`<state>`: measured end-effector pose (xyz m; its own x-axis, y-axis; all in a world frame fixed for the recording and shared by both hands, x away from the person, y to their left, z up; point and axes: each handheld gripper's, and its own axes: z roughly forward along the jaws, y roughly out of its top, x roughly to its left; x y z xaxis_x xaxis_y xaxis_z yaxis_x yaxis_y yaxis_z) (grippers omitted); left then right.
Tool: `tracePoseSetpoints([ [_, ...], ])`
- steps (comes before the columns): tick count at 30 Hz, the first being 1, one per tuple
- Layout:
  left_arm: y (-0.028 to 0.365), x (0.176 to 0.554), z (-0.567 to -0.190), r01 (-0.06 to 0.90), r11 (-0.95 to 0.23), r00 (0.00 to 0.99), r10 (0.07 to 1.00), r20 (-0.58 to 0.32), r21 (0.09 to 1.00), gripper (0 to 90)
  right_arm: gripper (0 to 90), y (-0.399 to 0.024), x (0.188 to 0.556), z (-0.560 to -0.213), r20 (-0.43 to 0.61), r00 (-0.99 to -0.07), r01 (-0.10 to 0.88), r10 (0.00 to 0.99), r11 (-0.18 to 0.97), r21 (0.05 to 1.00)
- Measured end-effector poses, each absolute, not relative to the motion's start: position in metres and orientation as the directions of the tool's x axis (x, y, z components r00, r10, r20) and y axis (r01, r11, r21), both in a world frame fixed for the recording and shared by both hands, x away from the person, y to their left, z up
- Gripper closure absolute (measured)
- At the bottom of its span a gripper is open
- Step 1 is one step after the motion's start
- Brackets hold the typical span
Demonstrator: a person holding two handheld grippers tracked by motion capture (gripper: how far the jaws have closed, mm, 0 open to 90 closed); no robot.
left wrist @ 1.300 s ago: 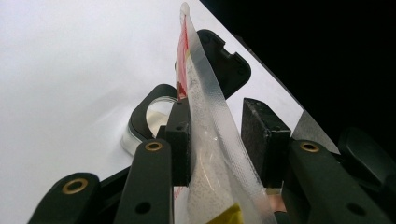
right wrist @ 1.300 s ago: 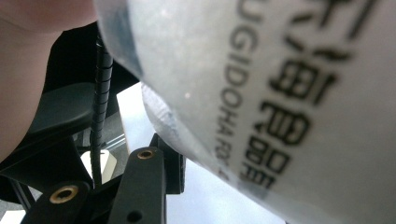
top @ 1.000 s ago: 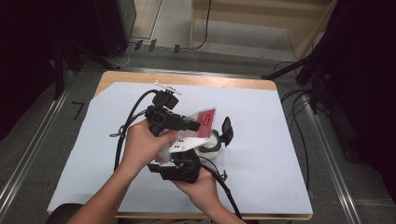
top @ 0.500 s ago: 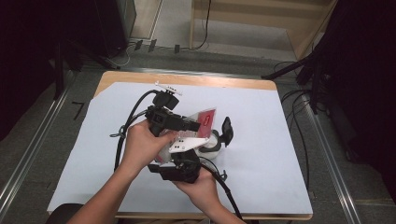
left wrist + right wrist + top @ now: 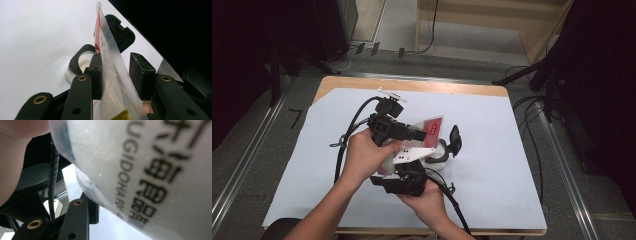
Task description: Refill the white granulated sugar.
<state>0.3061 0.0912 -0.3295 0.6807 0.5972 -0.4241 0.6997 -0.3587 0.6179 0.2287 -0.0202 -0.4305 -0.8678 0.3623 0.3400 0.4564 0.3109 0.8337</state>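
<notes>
**Pouch held up between two tools over the bench**

The pouch, a red and clear plastic bag with pale grains inside, is lifted off the bench near its middle, between the person's two hands. In the high view its red printed part points up and away from the person, while a clear part runs down toward the lower hand.

The left tool stands on either side of the pouch's clear, crimped edge. The pad on the left of the left gripper view lies against the film; the pad on the right stands a little off it, with a gap showing, so the jaws are partly closed around the pouch and a firm clamp cannot be confirmed. The left hand grips this tool from above.

The right tool sits lower and nearer the person, in the right hand. In the right gripper view the pouch's clear film with black printed letters lies very close to the camera and hides the far jaw, so I cannot tell how those jaws stand.

Just beyond the pouch, on the white sheet covering the bench, rests a round container with a black rim, and its black lid stands open behind it.
</notes>
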Motion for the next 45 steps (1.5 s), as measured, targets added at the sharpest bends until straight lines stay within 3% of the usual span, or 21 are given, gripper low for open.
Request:
tracePoseSetpoints([
  [45, 0.0898, 0.3056, -0.3308, 0.695, -0.345, 0.681, 0.598, -0.423, 0.631, 64.4, 63.4, -0.0211, 0.2306, -0.4287, 0.351, -0.865, 0.468, 0.358, 0.325, 0.822],
])
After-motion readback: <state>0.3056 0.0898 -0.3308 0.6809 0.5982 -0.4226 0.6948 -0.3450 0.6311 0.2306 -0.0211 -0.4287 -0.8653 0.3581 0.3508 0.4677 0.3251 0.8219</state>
